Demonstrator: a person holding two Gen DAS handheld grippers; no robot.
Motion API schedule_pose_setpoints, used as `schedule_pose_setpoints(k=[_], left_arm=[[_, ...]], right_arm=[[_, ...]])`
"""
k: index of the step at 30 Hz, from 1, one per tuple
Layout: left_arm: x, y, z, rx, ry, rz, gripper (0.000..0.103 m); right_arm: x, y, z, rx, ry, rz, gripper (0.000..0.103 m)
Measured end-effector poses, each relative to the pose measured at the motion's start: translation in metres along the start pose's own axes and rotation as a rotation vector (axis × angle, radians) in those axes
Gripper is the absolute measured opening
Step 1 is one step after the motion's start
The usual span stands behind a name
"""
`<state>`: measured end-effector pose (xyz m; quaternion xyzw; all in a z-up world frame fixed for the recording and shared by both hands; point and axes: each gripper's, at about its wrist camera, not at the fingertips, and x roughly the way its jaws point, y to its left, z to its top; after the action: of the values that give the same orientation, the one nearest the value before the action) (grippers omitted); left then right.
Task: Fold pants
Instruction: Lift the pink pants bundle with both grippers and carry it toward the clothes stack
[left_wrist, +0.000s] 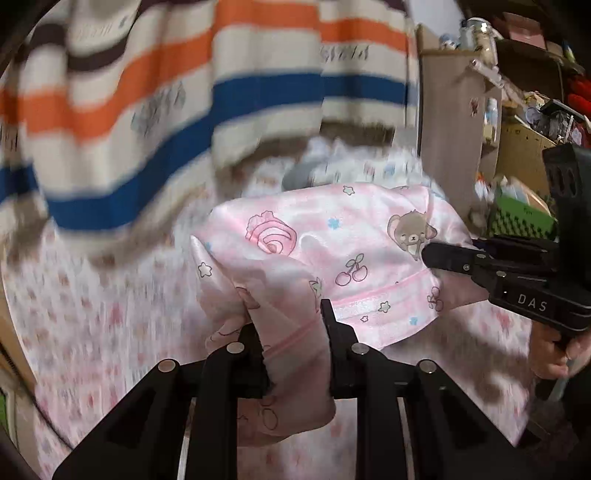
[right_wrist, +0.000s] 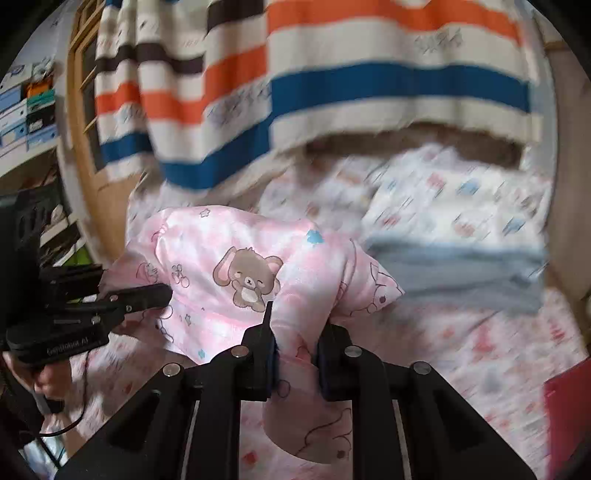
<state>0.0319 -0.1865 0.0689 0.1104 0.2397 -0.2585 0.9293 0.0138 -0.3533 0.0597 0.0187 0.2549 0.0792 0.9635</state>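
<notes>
Held up off the floral-print pink bedsheet (left_wrist: 110, 325) between both tools: shiny pink satin pants printed with bears, cherries and stars (left_wrist: 325, 243), bunched into a short span. Long axis of that span running roughly straight from one tool to the other, crosswise to the fingers of each; which end is waistband and which is hem cannot be told. Left black two-finger gripper (left_wrist: 291, 328) partly closed, pinching a gathered fold of the satin that spills down between the fingers and hangs below them. Right black two-finger gripper (right_wrist: 295, 325) likewise clamped on a fold, cloth squeezed between the blue-padded fingers (right_wrist: 271, 354) and drooping beneath. Seen from the left tool, right gripper off to its right, tip touching the fabric beside the bear print. Seen from the right tool, left gripper off to its left, tip touching the fabric near the cherries. Ahead of both, well beyond the pants, a hanging striped curtain in orange, blue, brown and cream (right_wrist: 332, 85), much blurred. Ahead and right of the right tool, folded grey-blue cloth (right_wrist: 461, 269) lying on the sheet.
</notes>
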Motion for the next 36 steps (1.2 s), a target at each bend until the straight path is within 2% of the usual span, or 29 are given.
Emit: schedule_pose_setpoints(k=[4, 7, 10, 13, 15, 19, 24, 26, 27, 28, 29, 31, 33, 36], left_arm=[[0.017, -0.034, 0.042, 0.076, -0.127, 0.084, 0.021], [0.038, -0.055, 0.073, 0.094, -0.188, 0.078, 0.021], [0.063, -0.067, 0.098, 0.064, -0.224, 0.047, 0.021], [0.091, -0.072, 0.115, 0.025, -0.230, -0.005, 0.021], [0.107, -0.079, 0.120, 0.035, -0.234, -0.027, 0.022], [0.135, -0.093, 0.115, 0.086, -0.204, -0.013, 0.022], [0.174, -0.088, 0.108, 0.058, -0.123, -0.009, 0.025], [0.194, -0.080, 0.107, 0.042, -0.065, -0.021, 0.037], [0.202, -0.076, 0.105, 0.042, -0.034, -0.037, 0.042], [0.207, -0.073, 0.103, 0.043, -0.005, -0.050, 0.056], [0.209, -0.070, 0.101, 0.047, 0.007, -0.051, 0.066], [0.201, -0.064, 0.098, 0.049, -0.011, -0.037, 0.073], [0.185, -0.054, 0.095, 0.033, -0.045, -0.056, 0.080], [0.159, -0.041, 0.095, -0.014, -0.090, -0.119, 0.081]], right_arm=[[-0.013, -0.034, 0.035, 0.045, -0.078, -0.076, 0.019], [-0.018, -0.064, 0.060, 0.066, -0.136, -0.163, 0.019], [-0.017, -0.096, 0.076, 0.084, -0.178, -0.230, 0.019], [-0.011, -0.125, 0.082, 0.103, -0.198, -0.257, 0.019], [-0.004, -0.143, 0.085, 0.108, -0.198, -0.284, 0.019], [0.020, -0.176, 0.088, 0.154, -0.169, -0.294, 0.019], [0.063, -0.200, 0.079, 0.187, -0.092, -0.285, 0.020], [0.082, -0.205, 0.072, 0.164, -0.062, -0.310, 0.023], [0.091, -0.207, 0.069, 0.148, -0.047, -0.324, 0.028], [0.099, -0.207, 0.066, 0.129, -0.025, -0.335, 0.032], [0.102, -0.208, 0.063, 0.111, -0.015, -0.334, 0.040], [0.098, -0.208, 0.060, 0.095, -0.030, -0.337, 0.051], [0.083, -0.210, 0.060, 0.112, -0.073, -0.333, 0.066], [0.056, -0.212, 0.065, 0.142, -0.142, -0.311, 0.066]])
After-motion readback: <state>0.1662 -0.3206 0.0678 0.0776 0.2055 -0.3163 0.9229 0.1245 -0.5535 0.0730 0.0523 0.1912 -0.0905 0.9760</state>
